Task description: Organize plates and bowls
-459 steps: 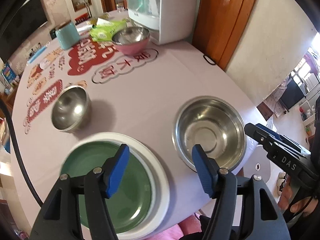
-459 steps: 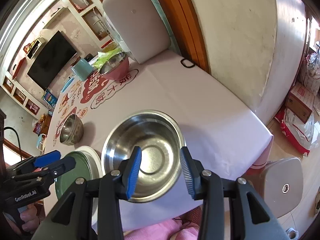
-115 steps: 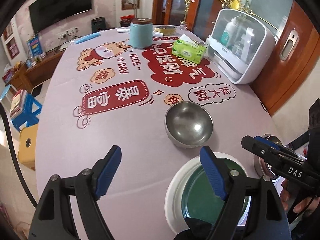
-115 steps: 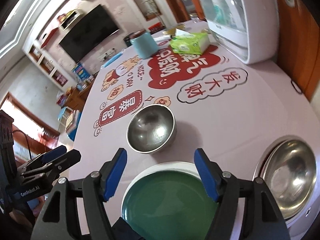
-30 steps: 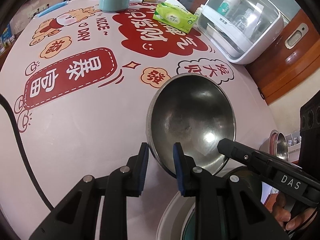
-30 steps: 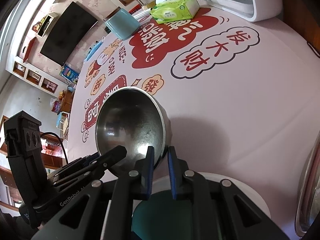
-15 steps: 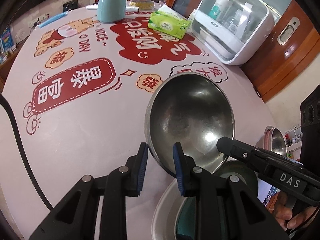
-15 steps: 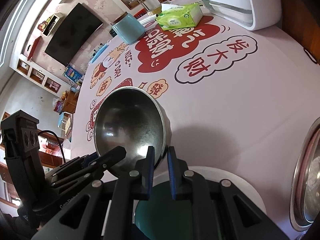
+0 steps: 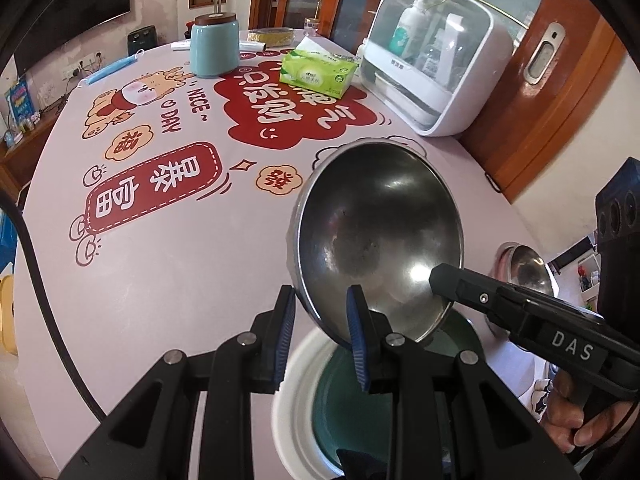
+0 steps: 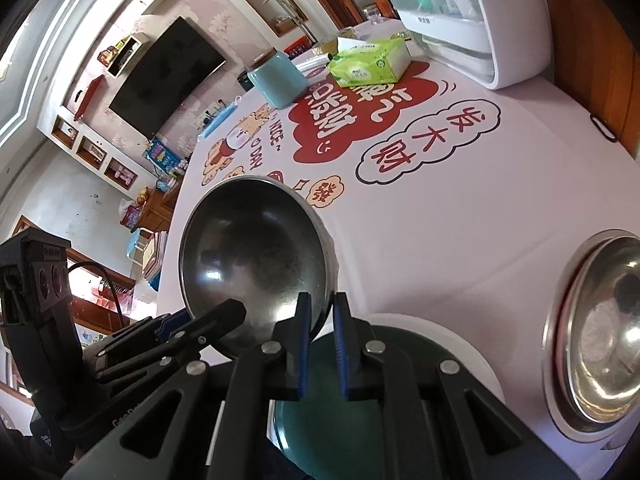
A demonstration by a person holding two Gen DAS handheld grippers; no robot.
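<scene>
Tablecloth [image 9: 168, 264] below; both tools clamp steel bowl [image 9: 380, 236] rim, mouth tilted toward cams.

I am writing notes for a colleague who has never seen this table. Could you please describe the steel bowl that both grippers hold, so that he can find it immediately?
Start at the round table with red cartoon lettering, then find the green plate at its near edge. The steel bowl is tilted above that plate, with the left gripper and right gripper pinching its rim. Unlike the nested bowls nearby, it is alone and dull grey.

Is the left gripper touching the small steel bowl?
Touching: the left wrist view shows the left gripper with its blue pads on both sides of the small steel bowl's rim.
</scene>
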